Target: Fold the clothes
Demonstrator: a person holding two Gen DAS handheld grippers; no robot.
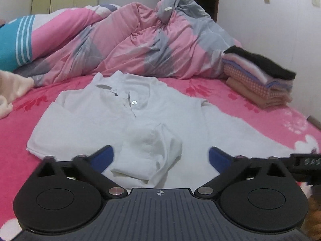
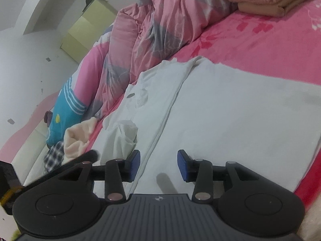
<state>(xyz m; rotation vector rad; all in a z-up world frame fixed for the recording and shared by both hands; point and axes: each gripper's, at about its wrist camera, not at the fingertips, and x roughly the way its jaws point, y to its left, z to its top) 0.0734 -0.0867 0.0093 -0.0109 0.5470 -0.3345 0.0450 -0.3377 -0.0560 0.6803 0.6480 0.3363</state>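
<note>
1. White cloth fills the middle of the left wrist view: a shirt lies flat on the pink bed sheet, collar at the far end, hem toward the camera. One sleeve is folded in over the body and lies directly ahead of the left gripper. The jaws stand wide apart and grasp nothing; the sleeve is between them, but the blue pads do not press on it.

2. At the right of this view, a pile of folded clothes sits well apart from the shirt, near the rumpled quilt.

3. From the right wrist view, the shirt runs away from the camera, its long axis going up and to the left toward the collar. The right gripper hovers over the near hem, half open and empty.

4. I judge both grippers are at the hem end. The next fold probably goes along the long axis, hem toward collar.
</note>
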